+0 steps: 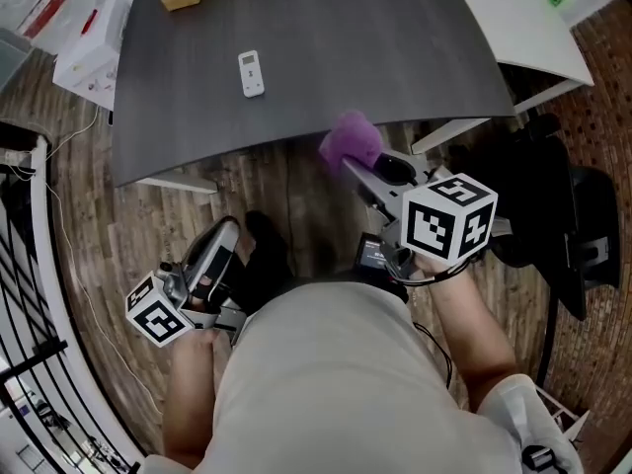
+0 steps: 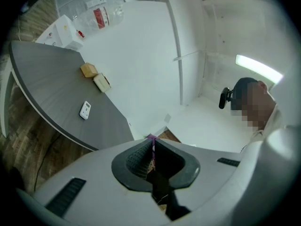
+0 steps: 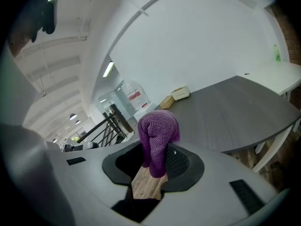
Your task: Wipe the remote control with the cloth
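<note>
Clamps purple cloth (image 3: 157,135) in right gripper (image 3: 155,166), bunch sticking past tips, likely ready for wiping. Holds left gripper (image 2: 151,142) clenched shut on nothing, probably spare for steadying. Leaves remote control (image 1: 252,73) flat on grey table (image 1: 375,47), well apart, not yet reached.

From the head, steeply down onto the bench (image 1: 375,57), with left tongs (image 1: 225,233) and right tongs (image 1: 357,171) close below. From each pair of tongs, along the jaws toward that same bench.
</note>
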`<state>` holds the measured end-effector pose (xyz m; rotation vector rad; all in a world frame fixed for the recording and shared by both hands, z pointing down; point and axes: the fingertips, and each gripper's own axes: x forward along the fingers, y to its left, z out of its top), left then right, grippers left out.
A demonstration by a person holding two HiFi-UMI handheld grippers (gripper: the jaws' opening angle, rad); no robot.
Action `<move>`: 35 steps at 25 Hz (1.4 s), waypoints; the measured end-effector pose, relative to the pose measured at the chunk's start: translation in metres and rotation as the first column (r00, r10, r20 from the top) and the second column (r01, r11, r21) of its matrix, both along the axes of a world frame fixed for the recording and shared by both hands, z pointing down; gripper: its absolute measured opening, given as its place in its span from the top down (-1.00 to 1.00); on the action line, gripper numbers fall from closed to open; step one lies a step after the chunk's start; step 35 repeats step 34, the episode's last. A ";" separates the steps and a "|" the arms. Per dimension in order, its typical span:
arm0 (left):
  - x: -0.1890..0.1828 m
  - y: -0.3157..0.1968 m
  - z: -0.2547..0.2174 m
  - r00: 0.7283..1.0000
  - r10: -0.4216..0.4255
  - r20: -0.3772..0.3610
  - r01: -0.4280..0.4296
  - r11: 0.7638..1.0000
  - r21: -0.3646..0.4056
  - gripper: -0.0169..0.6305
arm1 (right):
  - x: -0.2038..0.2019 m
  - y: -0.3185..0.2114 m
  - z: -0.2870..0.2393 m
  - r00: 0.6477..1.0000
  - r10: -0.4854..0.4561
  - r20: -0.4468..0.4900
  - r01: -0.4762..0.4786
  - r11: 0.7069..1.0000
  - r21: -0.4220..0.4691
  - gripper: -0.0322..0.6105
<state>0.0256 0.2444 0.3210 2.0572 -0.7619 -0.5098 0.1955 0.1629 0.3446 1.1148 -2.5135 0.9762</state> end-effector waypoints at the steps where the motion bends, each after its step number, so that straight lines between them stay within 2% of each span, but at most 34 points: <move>1: -0.002 0.004 -0.003 1.000 -0.006 -0.003 0.006 1.000 0.006 0.90 | -0.002 0.004 -0.003 1.000 -0.005 0.012 0.005 1.000 -0.001 0.53; 7: -0.009 0.014 -0.017 1.000 0.020 -0.012 -0.019 0.999 0.031 0.90 | -0.012 0.026 -0.025 0.999 -0.010 0.048 0.008 0.999 0.032 0.53; 15: -0.027 0.010 -0.026 0.996 0.090 0.002 -0.090 0.995 0.035 0.90 | -0.031 0.031 -0.060 0.992 0.055 0.109 -0.067 0.992 0.106 0.53; 19: -0.040 0.017 -0.026 0.993 0.115 -0.007 -0.115 0.993 0.034 0.90 | -0.040 0.032 -0.077 0.992 0.074 0.106 -0.090 0.984 0.151 0.53; 26: -0.047 0.020 -0.041 0.987 0.158 -0.009 -0.157 0.984 0.081 0.90 | -0.048 0.038 -0.079 0.989 0.119 0.083 -0.131 0.979 0.155 0.54; 30: -0.039 0.024 -0.054 0.985 0.171 0.021 -0.172 0.977 0.125 0.90 | -0.048 0.047 -0.079 0.989 0.129 0.070 -0.139 0.978 0.154 0.54; 34: -0.042 0.028 -0.077 0.984 0.146 0.103 -0.164 0.967 0.197 0.90 | -0.057 0.050 -0.083 0.987 0.142 0.070 -0.151 0.976 0.159 0.54; 35: -0.042 0.028 -0.077 0.984 0.146 0.103 -0.164 0.967 0.197 0.90 | -0.057 0.050 -0.083 0.987 0.142 0.070 -0.151 0.976 0.159 0.54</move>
